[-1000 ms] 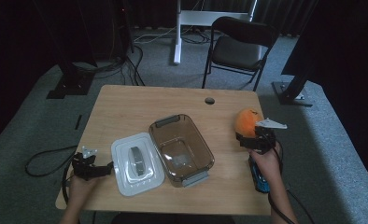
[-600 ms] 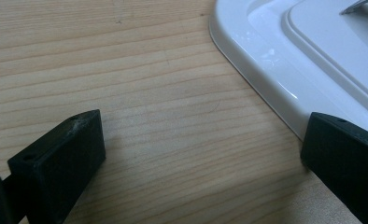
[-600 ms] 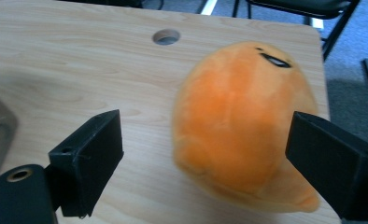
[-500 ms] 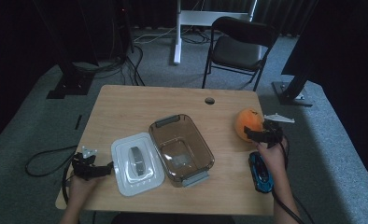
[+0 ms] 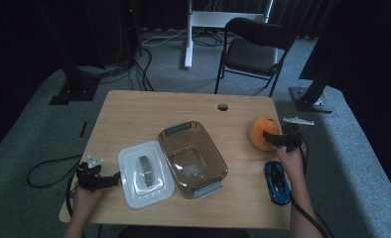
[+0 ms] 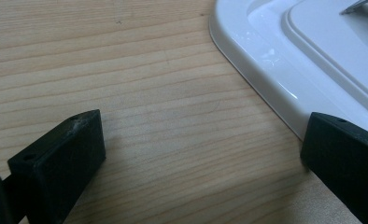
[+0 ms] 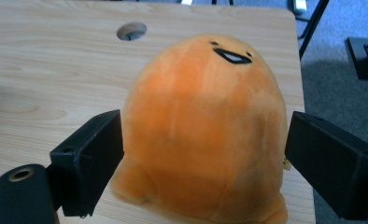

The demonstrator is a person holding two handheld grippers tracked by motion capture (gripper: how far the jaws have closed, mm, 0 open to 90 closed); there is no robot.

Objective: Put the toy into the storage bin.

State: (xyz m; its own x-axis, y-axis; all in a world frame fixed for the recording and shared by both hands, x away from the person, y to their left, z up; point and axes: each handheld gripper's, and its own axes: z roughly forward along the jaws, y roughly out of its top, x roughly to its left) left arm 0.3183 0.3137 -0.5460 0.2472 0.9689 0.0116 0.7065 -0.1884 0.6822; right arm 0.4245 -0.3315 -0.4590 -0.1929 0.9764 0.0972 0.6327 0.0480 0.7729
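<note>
Your right gripper [image 5: 272, 140] sits at the orange plush toy [image 5: 261, 132] near the table's right edge, and in the right gripper view its 2 black jaws stand wide apart on either side of the toy [image 7: 205, 126]; the left jaw is at the toy's flank, while the right one is just clear of it, so nothing is clamped. The toy stands upright on the wooden table [image 5: 134, 114], with the round cable hole [image 5: 223, 106] beyond it. Just behind your right hand [image 5: 293, 161] lies a blue toy car [image 5: 276, 182]. Your left gripper [image 5: 109, 179] rests low at the table's near left corner, pointing at the white lid [image 5: 145, 172]; in the left gripper view its 2 jaws are spread wide over bare wood, with the lid's rim [image 6: 285, 79] just beside the right jaw and nothing held between them. The brown clear container [image 5: 192, 158] lies open in the middle of the table, touching the lid's right side.
</note>
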